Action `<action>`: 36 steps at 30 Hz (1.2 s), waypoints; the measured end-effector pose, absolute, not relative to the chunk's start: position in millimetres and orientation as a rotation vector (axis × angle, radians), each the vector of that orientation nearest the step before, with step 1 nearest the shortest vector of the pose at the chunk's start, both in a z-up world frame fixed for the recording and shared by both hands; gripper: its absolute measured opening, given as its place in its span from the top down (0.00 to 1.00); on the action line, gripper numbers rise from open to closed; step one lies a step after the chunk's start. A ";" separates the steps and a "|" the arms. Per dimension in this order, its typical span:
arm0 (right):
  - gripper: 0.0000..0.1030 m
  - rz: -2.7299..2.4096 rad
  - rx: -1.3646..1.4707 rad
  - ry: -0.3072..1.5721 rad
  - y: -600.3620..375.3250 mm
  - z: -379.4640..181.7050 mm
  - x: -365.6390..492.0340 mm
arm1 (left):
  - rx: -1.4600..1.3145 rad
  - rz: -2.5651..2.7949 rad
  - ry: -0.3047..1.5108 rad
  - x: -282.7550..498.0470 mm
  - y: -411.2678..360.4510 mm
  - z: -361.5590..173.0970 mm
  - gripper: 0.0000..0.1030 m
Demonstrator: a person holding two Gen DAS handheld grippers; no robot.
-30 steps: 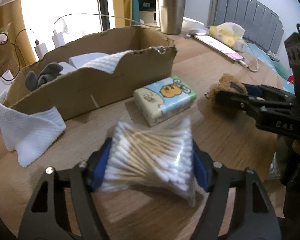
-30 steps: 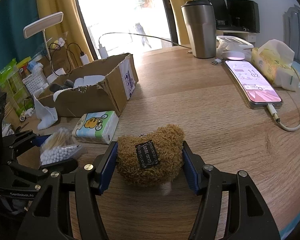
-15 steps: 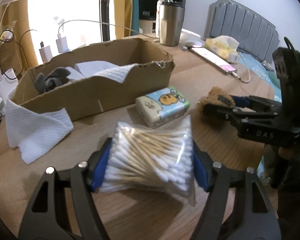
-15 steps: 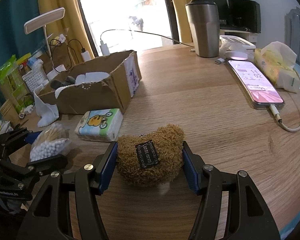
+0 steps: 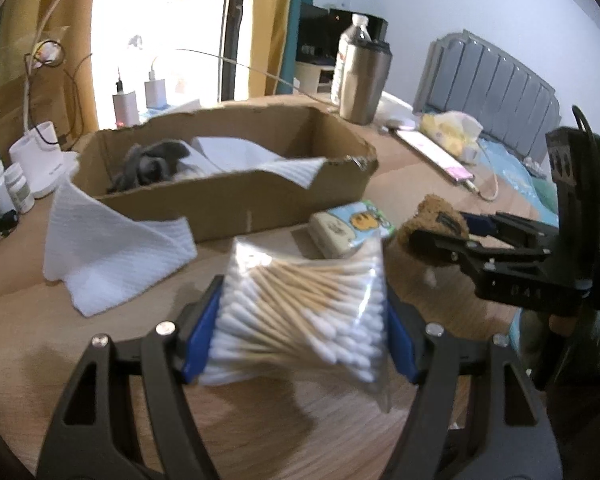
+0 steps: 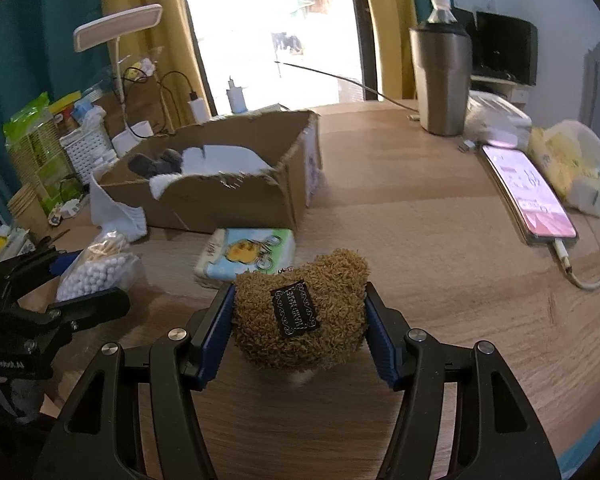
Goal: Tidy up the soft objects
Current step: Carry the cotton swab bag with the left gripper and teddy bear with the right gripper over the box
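Wooden bench (image 5: 440,304) by a bright window, seen first from the left wrist. Left hand-held gripper (image 5: 300,312) clamped on a clear swab bag (image 5: 300,300), blue pads pressing both sides, sticks lying roughly across the jaws, bag lifted clear of the wood. Open carton (image 5: 236,196) straight ahead and a little left, long axis running left to right, already holding a grey sock (image 5: 152,160) and white cloth (image 5: 236,152). More white cloth (image 5: 112,256) draped over the near-left corner. Tissue pack (image 5: 352,226) flat between bag and carton. Far right: right hand-held gripper (image 5: 440,228) gripping a brown plush (image 5: 436,216).

From the right wrist: same bench (image 6: 420,220). Right hand-held gripper (image 6: 300,320) closed on the plush (image 6: 300,312), carried just above the wood. Black label on the plush, lettering too small to read. Carton (image 6: 228,196) ahead and to the left, tissue pack (image 6: 248,252) just in front of the plush. Left hand-held gripper (image 6: 80,280) at far left with the swab bag (image 6: 100,268), nearer the carton's left end; probably first to drop in. Cartoon figure on the pack, no legible words. Phone (image 6: 528,196) far right, charging, clock digits blurred. Steel tumbler (image 6: 440,80) beyond.
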State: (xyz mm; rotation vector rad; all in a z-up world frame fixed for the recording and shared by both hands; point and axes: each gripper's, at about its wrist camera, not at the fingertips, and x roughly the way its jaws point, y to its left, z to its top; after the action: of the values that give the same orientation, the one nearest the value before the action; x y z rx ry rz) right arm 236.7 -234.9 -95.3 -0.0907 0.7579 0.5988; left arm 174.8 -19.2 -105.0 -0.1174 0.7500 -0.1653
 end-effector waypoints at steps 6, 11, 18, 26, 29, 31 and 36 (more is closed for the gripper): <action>0.38 0.625 -0.111 0.736 -217.0 -83.9 230.7 | -0.143 -0.139 0.713 170.8 -2.3 -97.7 0.30; 0.38 0.655 -0.137 0.718 -200.4 -75.0 223.4 | -0.160 -0.125 0.690 167.3 9.0 -94.0 0.30; 0.38 0.677 -0.158 0.687 -187.3 -62.4 218.5 | -0.162 -0.102 0.657 162.7 22.8 -86.0 0.30; 0.38 0.695 -0.166 0.646 -176.7 -47.6 218.8 | -0.159 -0.083 0.629 167.1 32.3 -77.6 0.30; 0.38 0.700 -0.163 0.626 -174.3 -41.3 220.8 | -0.149 -0.082 0.619 170.3 32.6 -73.8 0.30; 0.38 0.702 -0.161 0.616 -173.6 -38.8 223.0 | -0.144 -0.081 0.610 173.1 32.4 -70.6 0.30; 0.38 0.705 -0.158 0.599 -170.9 -33.5 230.1 | -0.138 -0.082 0.592 180.6 31.6 -64.5 0.30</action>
State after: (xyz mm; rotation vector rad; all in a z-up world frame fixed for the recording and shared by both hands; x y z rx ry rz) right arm 230.1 -170.9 -33.5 -0.1576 0.5989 0.7048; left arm 180.6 31.6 -64.5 -0.1379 0.5924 -0.0815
